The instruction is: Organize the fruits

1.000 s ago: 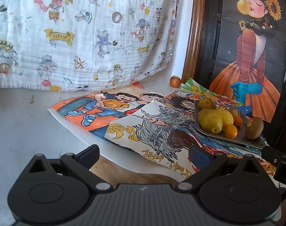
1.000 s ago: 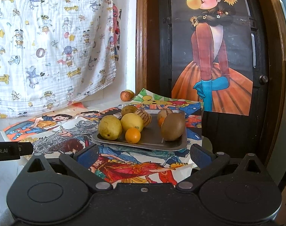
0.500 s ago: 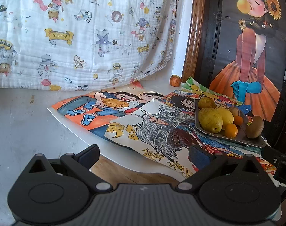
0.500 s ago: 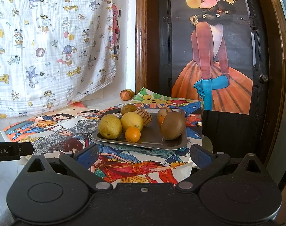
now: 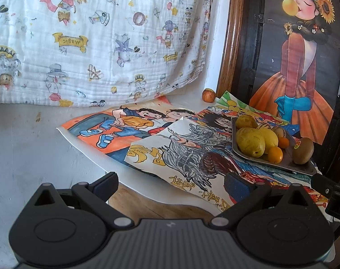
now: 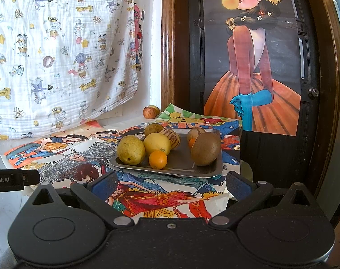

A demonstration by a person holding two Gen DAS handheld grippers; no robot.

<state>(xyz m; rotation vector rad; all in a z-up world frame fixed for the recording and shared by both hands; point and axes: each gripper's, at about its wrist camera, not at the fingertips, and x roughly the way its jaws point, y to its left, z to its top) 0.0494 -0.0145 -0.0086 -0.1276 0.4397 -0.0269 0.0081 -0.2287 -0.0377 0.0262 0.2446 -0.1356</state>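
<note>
A grey metal tray (image 6: 187, 170) (image 5: 304, 168) rests on coloured drawings and holds several fruits: a yellow-green pear (image 6: 131, 149) (image 5: 250, 142), a lemon (image 6: 157, 144), a small orange (image 6: 158, 159) (image 5: 275, 155), a brown kiwi (image 6: 205, 148) (image 5: 302, 150) and striped fruits behind. A lone apple (image 6: 150, 112) (image 5: 208, 95) sits by the wall, off the tray. My right gripper (image 6: 170, 183) is open just in front of the tray, holding nothing. To the tray's left, my left gripper (image 5: 170, 185) is open over the drawings' near edge, also holding nothing.
Overlapping coloured drawings (image 5: 129, 130) cover a white surface (image 5: 24, 148). A patterned cloth (image 5: 91, 40) hangs on the wall behind. A dark door (image 6: 308, 112) with a poster of a girl stands right behind the tray. Bare wood (image 5: 152, 206) shows under the paper's edge.
</note>
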